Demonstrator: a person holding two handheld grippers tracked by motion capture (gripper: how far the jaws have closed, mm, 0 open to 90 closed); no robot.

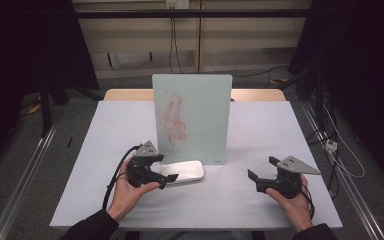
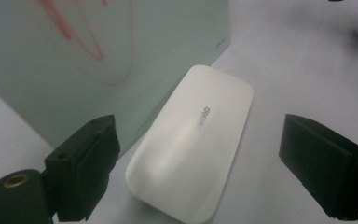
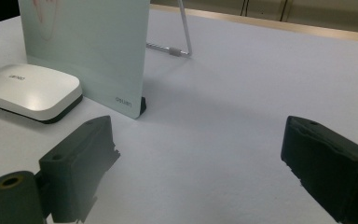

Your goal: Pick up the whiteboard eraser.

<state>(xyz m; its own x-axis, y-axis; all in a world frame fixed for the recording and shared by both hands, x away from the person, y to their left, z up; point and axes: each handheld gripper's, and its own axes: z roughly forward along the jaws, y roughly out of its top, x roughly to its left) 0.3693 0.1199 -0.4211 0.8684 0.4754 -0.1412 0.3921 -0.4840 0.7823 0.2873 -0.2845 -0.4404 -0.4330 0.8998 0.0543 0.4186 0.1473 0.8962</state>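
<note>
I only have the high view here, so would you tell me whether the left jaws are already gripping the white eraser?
Observer: Not yet. In the left gripper view the jaws of the left gripper stand apart on either side of the white eraser, with a gap showing on each side.
Operator: Thank you. What keeps the board upright?
Observer: The right gripper view shows a thin wire stand propping the board from behind.
Operator: Is the eraser white all the way down?
Observer: No. From the side, it has a dark base resting on the table.
</note>
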